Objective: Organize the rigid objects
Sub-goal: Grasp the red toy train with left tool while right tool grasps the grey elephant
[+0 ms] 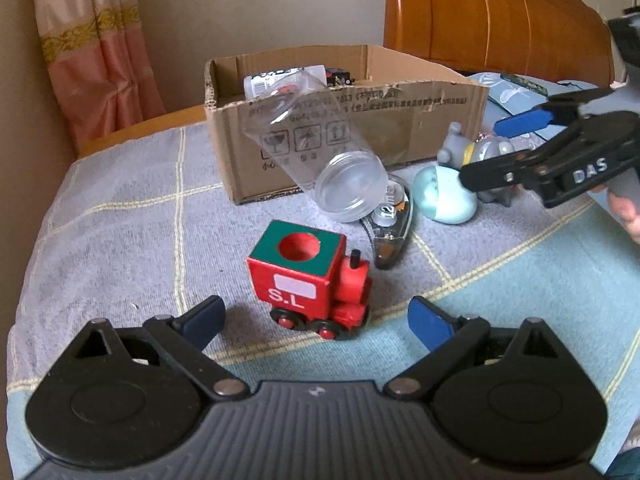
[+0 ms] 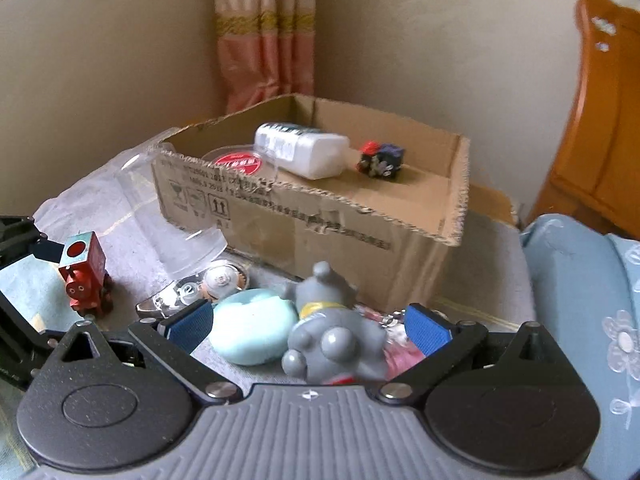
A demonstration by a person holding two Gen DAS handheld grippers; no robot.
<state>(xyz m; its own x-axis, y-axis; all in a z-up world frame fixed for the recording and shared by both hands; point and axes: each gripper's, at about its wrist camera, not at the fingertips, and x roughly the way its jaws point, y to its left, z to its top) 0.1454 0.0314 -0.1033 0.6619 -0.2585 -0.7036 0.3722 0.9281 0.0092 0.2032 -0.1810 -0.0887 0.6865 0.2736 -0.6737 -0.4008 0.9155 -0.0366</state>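
Observation:
A red toy train (image 1: 316,284) with a green top stands on the bed just ahead of my open, empty left gripper (image 1: 316,320); it also shows in the right wrist view (image 2: 86,276). A clear plastic jar (image 1: 320,148) leans tilted against the cardboard box (image 1: 420,120). My right gripper (image 2: 308,328) is open, its fingers either side of a grey toy figure (image 2: 328,336) and a pale blue egg-shaped toy (image 2: 252,332). The right gripper also shows in the left wrist view (image 1: 516,136), above those toys. The box (image 2: 320,224) holds a white bottle (image 2: 304,154), a red lid (image 2: 236,162) and a dark cube toy (image 2: 380,160).
A correction tape dispenser (image 1: 390,224) lies between the train and the egg toy. A pink item (image 2: 400,354) lies by the grey figure. A wooden headboard (image 1: 500,20) stands behind, a blue pillow (image 2: 580,300) at the right, a curtain (image 1: 96,48) at the left.

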